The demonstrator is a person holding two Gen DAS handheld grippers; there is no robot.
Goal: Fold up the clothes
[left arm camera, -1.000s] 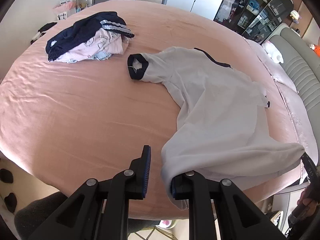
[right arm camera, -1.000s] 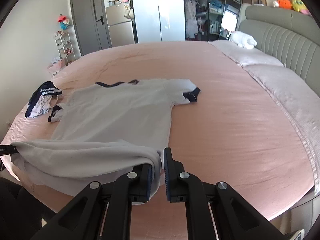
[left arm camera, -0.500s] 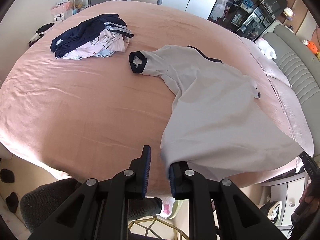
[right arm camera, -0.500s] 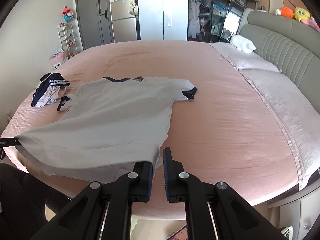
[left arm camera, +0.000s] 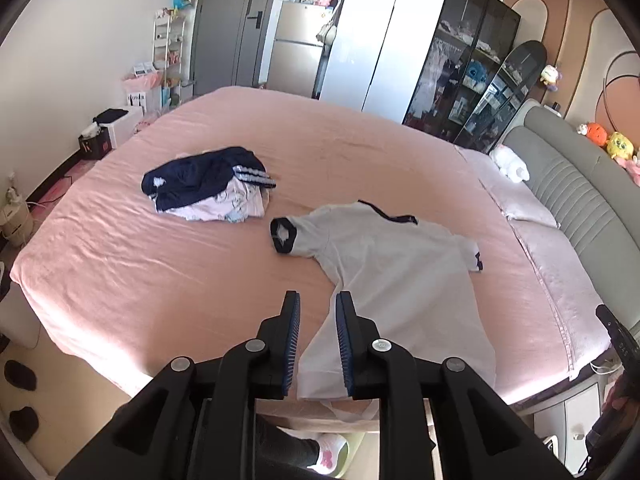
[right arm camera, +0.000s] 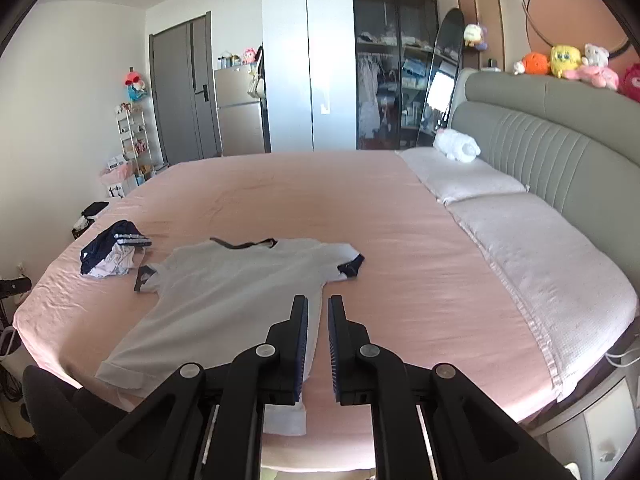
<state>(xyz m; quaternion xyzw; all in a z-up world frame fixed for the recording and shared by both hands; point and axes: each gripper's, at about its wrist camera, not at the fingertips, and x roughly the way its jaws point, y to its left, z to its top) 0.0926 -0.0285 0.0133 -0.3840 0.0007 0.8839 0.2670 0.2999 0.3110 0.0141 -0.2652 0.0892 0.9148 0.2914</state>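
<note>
Two grippers above one pink bed: left gripper opening, white shirt hem loose between its jaws; right gripper closed, gripping nothing, shirt spread flat beside a clothes pile.

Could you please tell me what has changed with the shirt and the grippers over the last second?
Both grippers rose and let go of the white shirt, whose lifted hem dropped back flat at the bed edge. The left gripper is opening with no cloth between its pads; the right gripper is empty. The navy clothes pile stayed put.
</note>
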